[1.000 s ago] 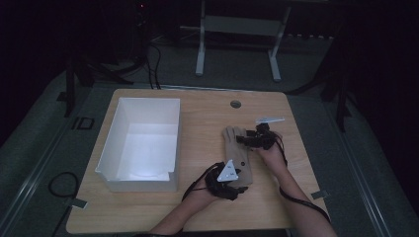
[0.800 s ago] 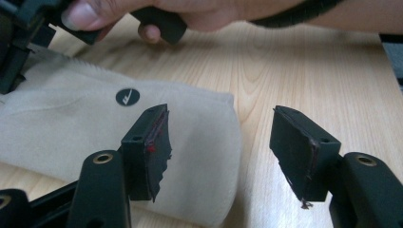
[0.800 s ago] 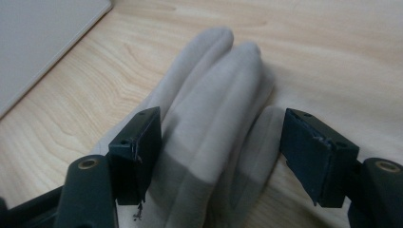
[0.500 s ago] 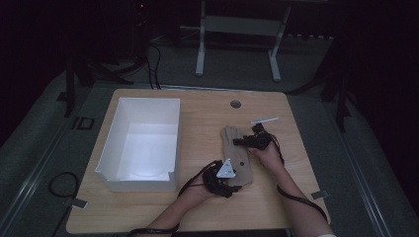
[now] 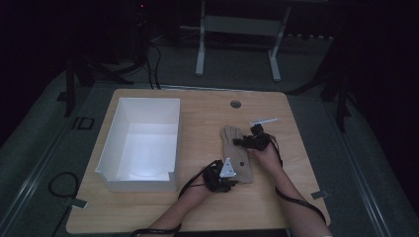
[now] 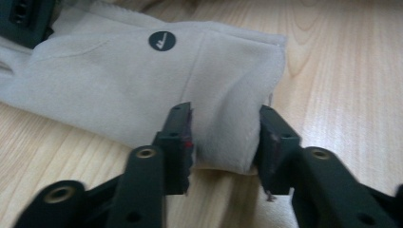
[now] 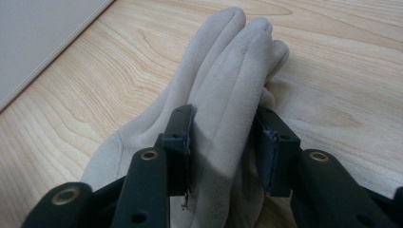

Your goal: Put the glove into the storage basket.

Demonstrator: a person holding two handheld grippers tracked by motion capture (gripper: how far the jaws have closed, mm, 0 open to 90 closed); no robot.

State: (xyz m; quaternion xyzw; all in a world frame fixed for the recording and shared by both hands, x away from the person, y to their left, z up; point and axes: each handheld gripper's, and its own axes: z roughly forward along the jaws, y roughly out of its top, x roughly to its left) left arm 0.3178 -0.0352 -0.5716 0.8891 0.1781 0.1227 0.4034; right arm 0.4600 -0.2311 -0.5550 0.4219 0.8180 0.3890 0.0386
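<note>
Beige glove (image 5: 236, 154) flat on the table (image 5: 197, 212), right of the white bin (image 5: 141, 143). Round dark tick logo (image 6: 161, 41) near the cuff (no lettering). Cuff pinched by left gripper (image 6: 223, 137), fingers by right gripper (image 7: 223, 137), both just closing.

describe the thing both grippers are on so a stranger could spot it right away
On the wooden table, look right of the big white box. There lies a beige fabric glove, flat, between the left gripper and right gripper. It is the one soft thing there, with a small dark round logo near its cuff.
</note>
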